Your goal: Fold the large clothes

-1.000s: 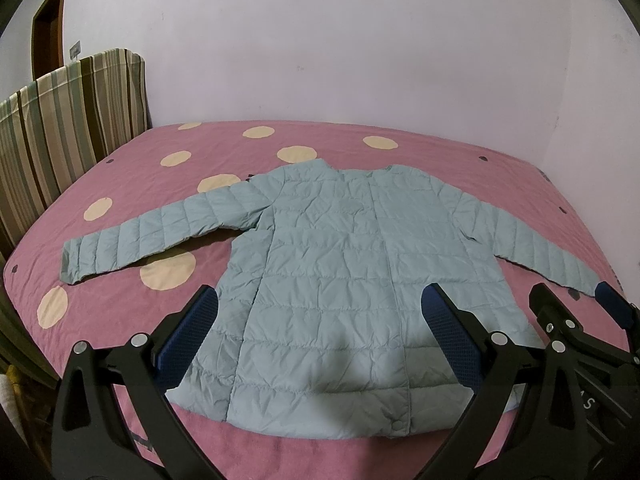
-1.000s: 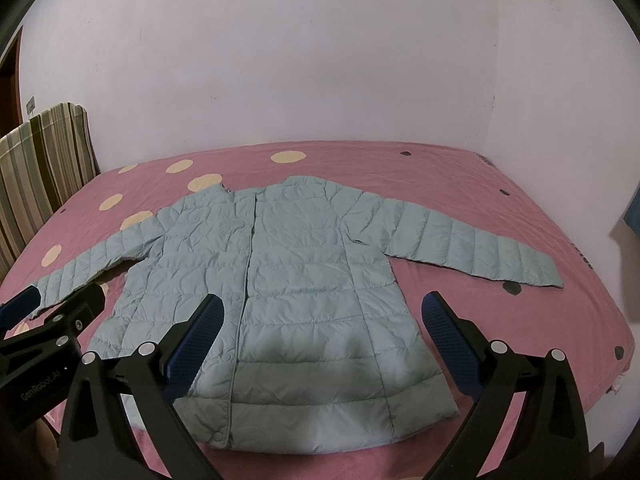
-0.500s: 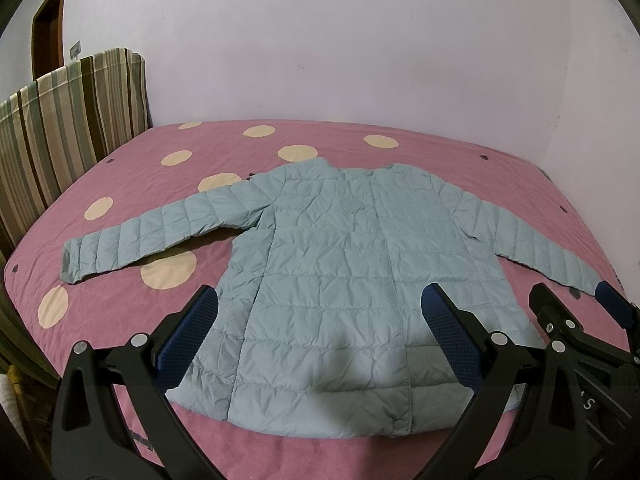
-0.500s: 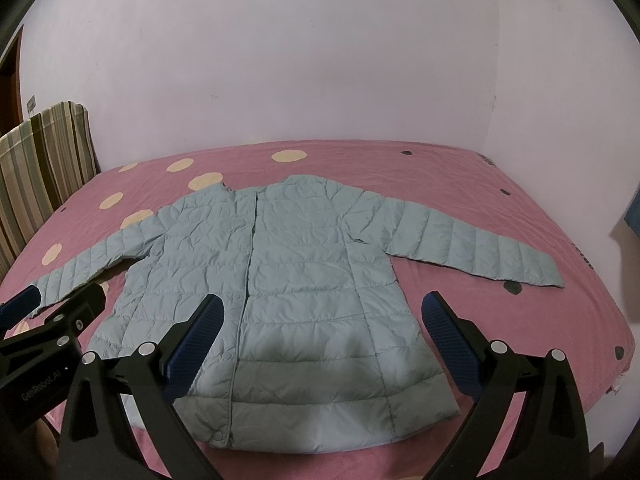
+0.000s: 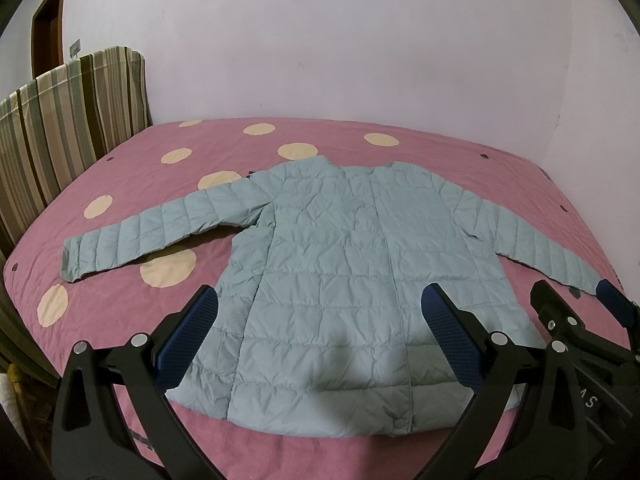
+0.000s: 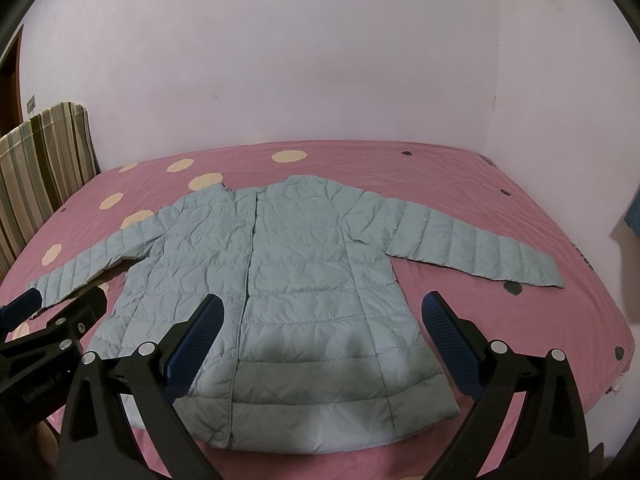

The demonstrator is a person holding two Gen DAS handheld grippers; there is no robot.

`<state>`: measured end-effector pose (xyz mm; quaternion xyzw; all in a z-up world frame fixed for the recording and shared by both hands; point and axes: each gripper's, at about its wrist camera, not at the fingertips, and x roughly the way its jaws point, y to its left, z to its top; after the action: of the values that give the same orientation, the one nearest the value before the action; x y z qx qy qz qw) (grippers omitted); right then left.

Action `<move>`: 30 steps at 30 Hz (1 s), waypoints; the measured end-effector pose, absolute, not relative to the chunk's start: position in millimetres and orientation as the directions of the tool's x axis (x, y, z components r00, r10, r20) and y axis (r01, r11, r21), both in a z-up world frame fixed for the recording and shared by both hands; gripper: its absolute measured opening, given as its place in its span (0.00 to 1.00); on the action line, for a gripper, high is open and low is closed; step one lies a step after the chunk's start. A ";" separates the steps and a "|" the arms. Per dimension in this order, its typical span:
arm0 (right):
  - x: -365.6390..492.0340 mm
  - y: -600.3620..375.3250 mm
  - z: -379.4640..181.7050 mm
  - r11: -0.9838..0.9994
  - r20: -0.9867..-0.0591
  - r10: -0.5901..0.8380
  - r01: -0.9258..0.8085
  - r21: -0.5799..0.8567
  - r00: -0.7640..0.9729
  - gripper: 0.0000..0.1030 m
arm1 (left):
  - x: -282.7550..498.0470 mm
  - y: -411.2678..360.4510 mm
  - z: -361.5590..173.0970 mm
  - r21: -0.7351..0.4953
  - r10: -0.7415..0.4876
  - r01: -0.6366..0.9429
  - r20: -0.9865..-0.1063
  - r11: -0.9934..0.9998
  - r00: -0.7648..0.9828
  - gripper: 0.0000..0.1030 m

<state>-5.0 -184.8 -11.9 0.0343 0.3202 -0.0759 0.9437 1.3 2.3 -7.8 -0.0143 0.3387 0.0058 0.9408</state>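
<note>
A light blue quilted jacket [image 5: 340,272] lies flat and face up on the pink bed, both sleeves spread out to the sides, hem toward me. It also shows in the right wrist view [image 6: 288,280]. My left gripper [image 5: 320,328] is open and empty, held above the hem. My right gripper [image 6: 320,332] is open and empty too, above the hem a little to the right. The right gripper's fingertips [image 5: 612,308] show at the right edge of the left wrist view, and the left gripper's fingertips [image 6: 24,304] at the left edge of the right wrist view.
The bed has a pink cover [image 5: 120,308] with cream dots. A striped headboard cushion [image 5: 68,120] stands at the left. White walls [image 5: 320,40] close the far side and the right side. A brown door frame [image 5: 44,20] is at the far left.
</note>
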 end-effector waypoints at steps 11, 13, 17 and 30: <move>-4.5 -184.5 -13.7 0.986 -0.611 -0.121 0.165 0.015 0.782 0.95 | 2.2 1.9 -7.4 -0.023 0.003 -0.022 -0.640 1.000 0.769 0.98; -4.1 -185.3 -12.6 0.986 -0.610 -0.121 0.164 0.015 0.783 0.95 | 2.2 1.9 -7.5 -0.024 0.001 -0.022 -0.640 0.999 0.769 0.98; -3.2 -185.6 -13.6 0.986 -0.611 -0.121 0.165 0.015 0.782 0.95 | 1.7 2.1 -8.6 -0.024 0.001 -0.022 -0.641 0.999 0.767 0.98; 9.0 -229.3 -44.8 0.956 -0.595 -0.047 0.209 0.207 0.803 0.95 | 33.0 46.3 -51.0 -0.126 -0.006 -0.116 -0.699 0.985 0.715 0.98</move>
<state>9.0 -229.3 -44.8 0.1325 0.3066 -0.0680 0.9401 33.0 46.3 -51.0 -0.0807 0.3765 0.0299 0.9224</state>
